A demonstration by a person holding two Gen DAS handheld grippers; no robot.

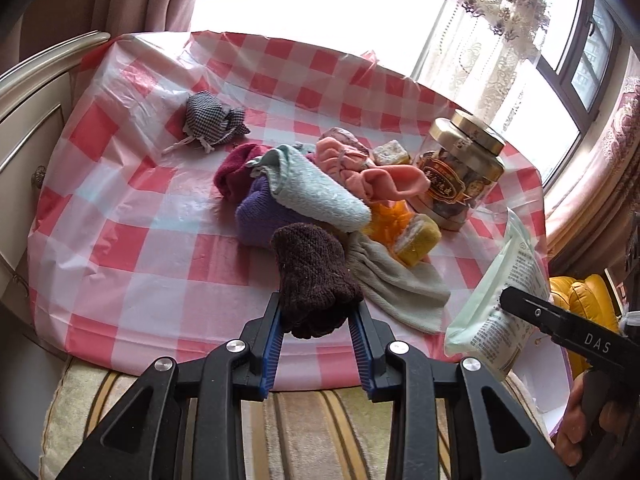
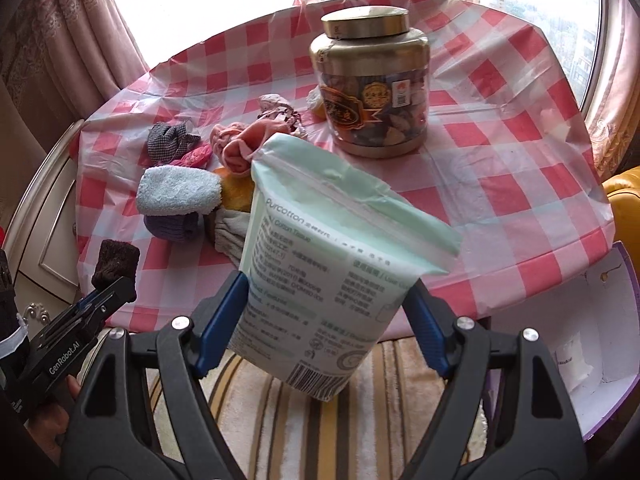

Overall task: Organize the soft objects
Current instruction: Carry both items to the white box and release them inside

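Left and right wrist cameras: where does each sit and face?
Left wrist: on the left gripper, angled down at the checked table; its fingers clamp a dark brown sock.
Right wrist: on the right gripper, angled down; fingers hold a tissue pack.
Shared: gold-lidded jar, sock pile, each other's gripper.

Left gripper [image 1: 318, 320]: pitched down, jaws narrow, blue pads clamped on both sides of a dark brown sock [image 1: 312, 280] that sticks out past the tips. Right gripper [image 2: 326, 304]: also pitched down, jaws wide, pads pressed on both sides of a mint tissue pack [image 2: 320, 264] that stands up between them. A hand [image 1: 580, 428] grips the right gripper's handle.
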